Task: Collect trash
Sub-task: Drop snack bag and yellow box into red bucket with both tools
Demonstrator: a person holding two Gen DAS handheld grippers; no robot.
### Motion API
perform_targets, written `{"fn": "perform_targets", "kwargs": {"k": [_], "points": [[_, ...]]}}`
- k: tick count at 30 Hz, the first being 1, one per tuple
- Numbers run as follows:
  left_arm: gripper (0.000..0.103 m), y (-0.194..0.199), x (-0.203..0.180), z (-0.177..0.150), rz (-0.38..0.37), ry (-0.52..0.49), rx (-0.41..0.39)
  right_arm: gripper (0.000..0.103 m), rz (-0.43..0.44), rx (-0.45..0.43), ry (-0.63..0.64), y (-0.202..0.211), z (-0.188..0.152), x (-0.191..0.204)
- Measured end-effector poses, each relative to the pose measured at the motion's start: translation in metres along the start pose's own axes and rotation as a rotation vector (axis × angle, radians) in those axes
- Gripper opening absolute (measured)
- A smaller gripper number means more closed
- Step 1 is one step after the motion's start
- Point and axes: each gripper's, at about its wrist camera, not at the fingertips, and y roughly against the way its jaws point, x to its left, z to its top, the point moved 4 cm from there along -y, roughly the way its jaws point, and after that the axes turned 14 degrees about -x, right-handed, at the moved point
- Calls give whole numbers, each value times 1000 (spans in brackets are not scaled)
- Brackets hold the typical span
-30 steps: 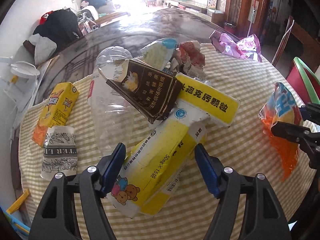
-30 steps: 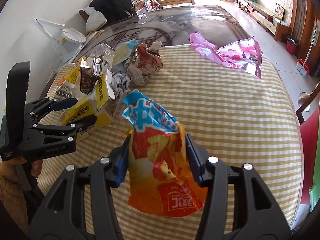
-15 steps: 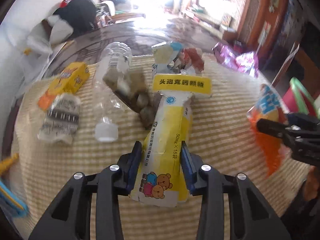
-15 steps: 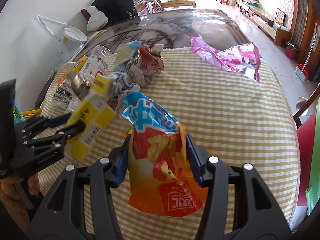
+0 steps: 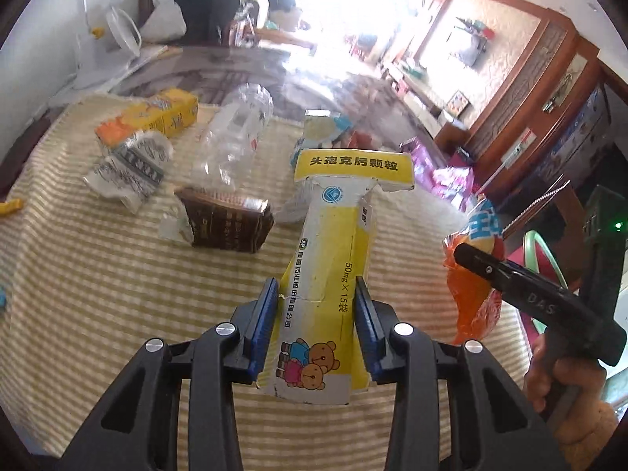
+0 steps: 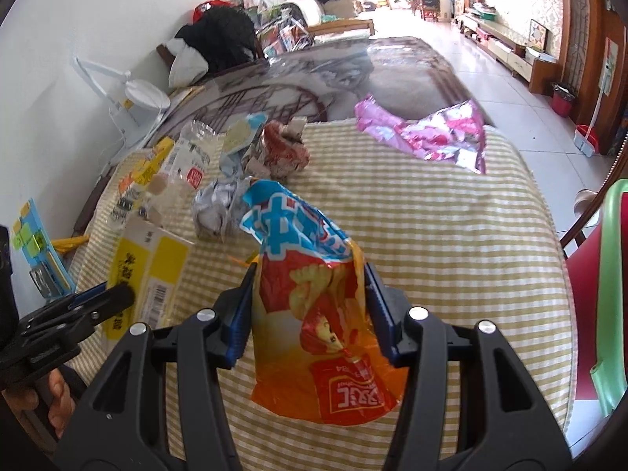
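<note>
Change: a second ago left tool (image 5: 316, 316) sat wide around yellow medicine box (image 5: 329, 274), brown carton (image 5: 225, 219) lying on top. Now we see pads clamped on box flanks, box lifted off counter (image 5: 78, 294); brown carton dropped flat at 10 o'clock, beside clear bottle (image 5: 231, 145).

We judge second item secured; both ready for bin.

Right tool (image 6: 310, 310) unchanged: narrow, pinching orange snack bag (image 6: 318, 314). Remaining trash on counter: pink wrapper (image 6: 431, 133) at 1 o'clock, crumpled heap (image 6: 274, 149) at 11.
</note>
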Motion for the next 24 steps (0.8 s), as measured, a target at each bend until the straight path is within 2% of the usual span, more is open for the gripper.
{"fn": "perform_targets", "kwargs": {"k": [5, 11, 19, 24], "points": [[36, 9, -20, 4, -19, -12, -38, 50, -7, -43, 10, 12, 7, -3], [36, 8, -43, -1, -54, -24, -32, 50, -23, -75, -11, 25, 11, -20], [36, -2, -83, -12, -106, -80, -13, 50, -63, -112, -81, 50, 10, -64], [36, -7, -107, -21, -140, -115, -4, 50, -126, -154, -130, 71, 10, -102]]}}
